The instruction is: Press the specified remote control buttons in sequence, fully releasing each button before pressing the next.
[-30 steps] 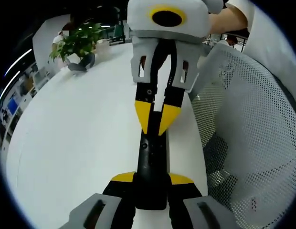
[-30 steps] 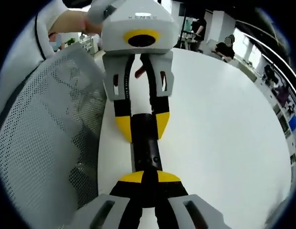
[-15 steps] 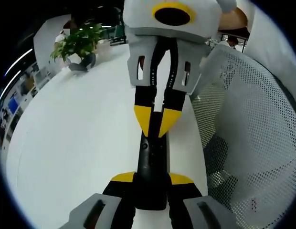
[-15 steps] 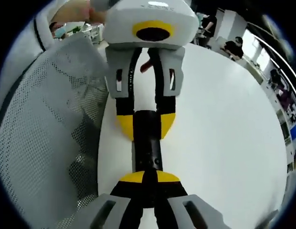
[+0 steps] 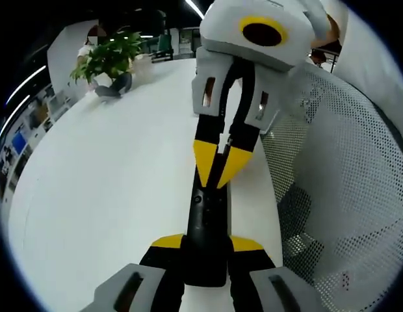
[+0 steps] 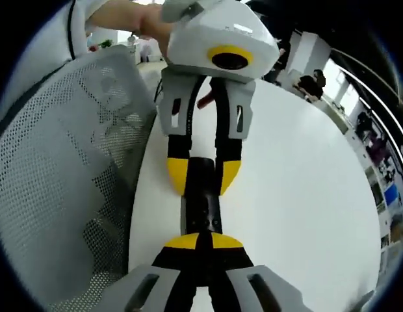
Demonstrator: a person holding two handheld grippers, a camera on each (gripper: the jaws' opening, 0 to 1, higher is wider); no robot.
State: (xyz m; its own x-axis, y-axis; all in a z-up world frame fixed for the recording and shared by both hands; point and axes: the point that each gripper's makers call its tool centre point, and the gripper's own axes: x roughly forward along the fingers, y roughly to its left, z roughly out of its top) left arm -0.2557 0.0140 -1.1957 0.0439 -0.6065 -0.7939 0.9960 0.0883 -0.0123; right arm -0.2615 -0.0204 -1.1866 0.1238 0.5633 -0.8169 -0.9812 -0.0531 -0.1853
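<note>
A slim black remote (image 5: 207, 218) lies lengthwise near the edge of a white table (image 5: 104, 188). My left gripper (image 5: 207, 244) is shut on its near end, one yellow pad on each side. My right gripper (image 5: 218, 174) comes down from above with its yellow tips closed together, resting on the remote's far part. In the right gripper view, the right gripper (image 6: 199, 242) has its tips together over the remote (image 6: 201, 201). Beyond it the left gripper (image 6: 203, 177) clamps the remote's other end. A hand holds the left gripper's grey body at the top.
A white mesh chair back (image 5: 338, 175) stands close beside the table edge and shows again as the chair back (image 6: 58, 169). A potted plant (image 5: 110, 57) sits at the table's far end. People sit in the background beyond the table (image 6: 305, 195).
In the left gripper view, the right gripper's body has swung to the right and tilted, its tips staying on the remote. The remote and my left gripper's hold are unchanged.
</note>
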